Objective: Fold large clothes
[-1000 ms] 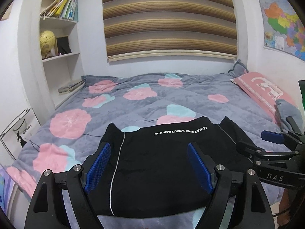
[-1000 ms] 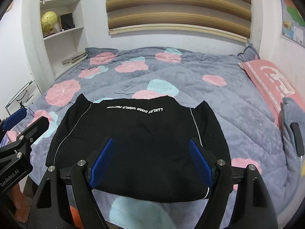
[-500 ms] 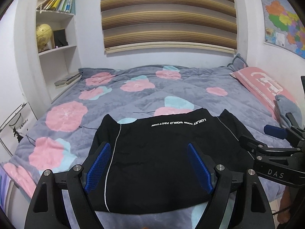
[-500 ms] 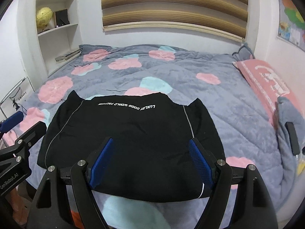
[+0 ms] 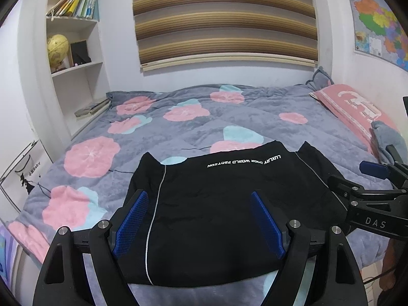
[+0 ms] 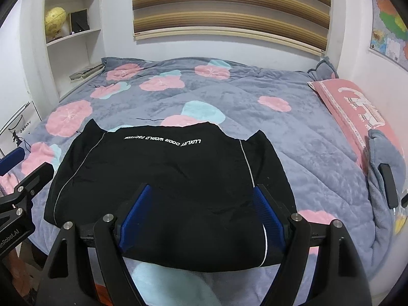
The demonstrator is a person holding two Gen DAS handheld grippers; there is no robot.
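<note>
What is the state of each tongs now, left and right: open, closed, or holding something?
Left tongs: open, holding nothing, above the black garment.
Right tongs: open, holding nothing, above the same garment.

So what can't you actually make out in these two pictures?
- Garment: near hem, left view, hidden behind the open left gripper.
- Same hem, right view, hidden behind the open right gripper.
- Book titles: too small.
- Map: cut off by the edge, labels unreadable.
- Whether the garment is fully folded: underside unseen.
</note>
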